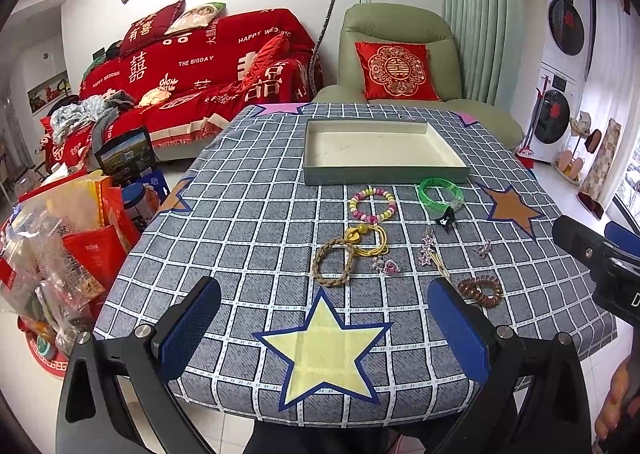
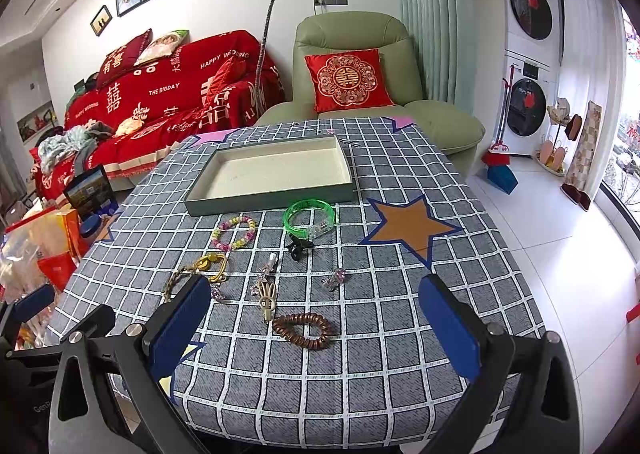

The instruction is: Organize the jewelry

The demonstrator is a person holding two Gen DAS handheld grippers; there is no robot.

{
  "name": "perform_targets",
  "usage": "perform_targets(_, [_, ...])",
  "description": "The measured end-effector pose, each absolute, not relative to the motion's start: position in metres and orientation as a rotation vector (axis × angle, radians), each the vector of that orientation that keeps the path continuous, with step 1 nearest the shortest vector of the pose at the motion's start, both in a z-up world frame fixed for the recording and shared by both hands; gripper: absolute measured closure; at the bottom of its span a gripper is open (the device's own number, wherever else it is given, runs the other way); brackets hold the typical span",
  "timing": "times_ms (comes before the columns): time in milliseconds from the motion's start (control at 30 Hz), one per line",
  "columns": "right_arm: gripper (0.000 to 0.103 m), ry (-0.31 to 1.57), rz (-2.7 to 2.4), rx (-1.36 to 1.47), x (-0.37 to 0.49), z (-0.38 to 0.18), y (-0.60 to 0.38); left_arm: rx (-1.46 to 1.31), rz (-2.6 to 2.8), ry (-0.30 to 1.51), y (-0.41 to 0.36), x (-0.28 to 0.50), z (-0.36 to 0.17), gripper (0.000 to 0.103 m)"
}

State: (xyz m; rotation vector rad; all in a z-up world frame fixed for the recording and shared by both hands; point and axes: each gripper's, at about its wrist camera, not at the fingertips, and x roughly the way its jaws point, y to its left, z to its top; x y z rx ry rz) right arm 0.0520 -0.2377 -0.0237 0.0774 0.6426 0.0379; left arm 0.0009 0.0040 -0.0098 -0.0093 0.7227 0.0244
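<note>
An empty grey-green tray (image 1: 384,175) (image 2: 272,195) with a cream inside sits at the far side of the checked tablecloth. In front of it lie a pastel bead bracelet (image 1: 372,205) (image 2: 235,232), a green bangle (image 1: 440,191) (image 2: 310,218), a black claw clip (image 1: 445,218) (image 2: 298,246), yellow and braided hair ties (image 1: 348,250) (image 2: 200,268), star clips (image 1: 428,250), a pink ring (image 1: 388,265) and a brown coil tie (image 1: 480,290) (image 2: 304,330). My left gripper (image 1: 324,334) hovers open over the near edge. My right gripper (image 2: 316,330) is open too, with the coil tie between its fingers' lines.
A red-covered sofa (image 1: 192,65) and a green armchair (image 1: 400,65) stand behind the table. Bags and packets (image 1: 60,234) crowd the floor at the left. Stacked washing machines (image 2: 528,65) stand at the right wall. The right gripper's black body (image 1: 600,262) shows at the left view's right edge.
</note>
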Motion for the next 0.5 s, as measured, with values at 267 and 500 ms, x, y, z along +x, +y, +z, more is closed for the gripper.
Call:
perform_targets(267, [0.000, 0.643, 0.038, 0.077, 0.0521, -0.0241, -0.2373, -0.011, 0.025, 0.733, 0.0059, 0.0016, -0.0118, 0.000])
perform_targets(500, [0.000, 0.642, 0.038, 0.077, 0.0521, -0.0234, -0.2376, -0.011, 0.025, 0.734, 0.0060, 0.0016, -0.0121, 0.000])
